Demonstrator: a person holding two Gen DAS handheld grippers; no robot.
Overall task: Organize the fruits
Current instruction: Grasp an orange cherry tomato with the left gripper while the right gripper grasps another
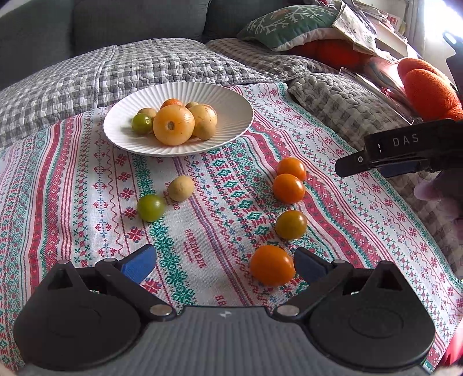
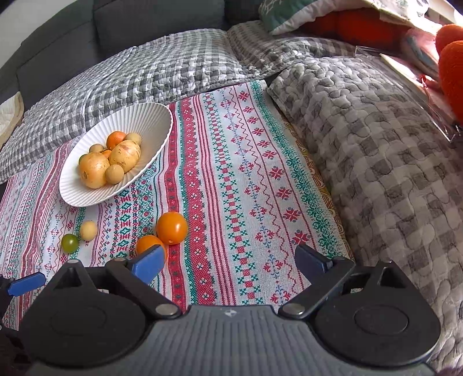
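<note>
A white ribbed plate [image 1: 231,104] [image 2: 150,115] on the patterned cloth [image 1: 202,219] holds several yellow, green and orange fruits. Loose on the cloth lie a small yellow fruit [image 1: 181,188] [image 2: 88,230], a green tomato [image 1: 150,207] [image 2: 69,242], two orange tomatoes [image 1: 291,168] [image 1: 288,188], a green-orange one [image 1: 290,224] and a nearer orange tomato [image 1: 272,264]. My left gripper [image 1: 224,261] is open, its right finger beside that nearest tomato. My right gripper [image 2: 230,260] is open over bare cloth; orange tomatoes [image 2: 172,227] [image 2: 149,244] sit by its left finger.
A grey checked quilt [image 1: 144,69] [image 2: 376,144] surrounds the cloth, bunched high on the right. A grey sofa back [image 1: 115,23], a green cushion [image 1: 289,23] and orange plush things [image 1: 428,89] lie behind. The right gripper's side [image 1: 405,150] shows at the left view's right edge.
</note>
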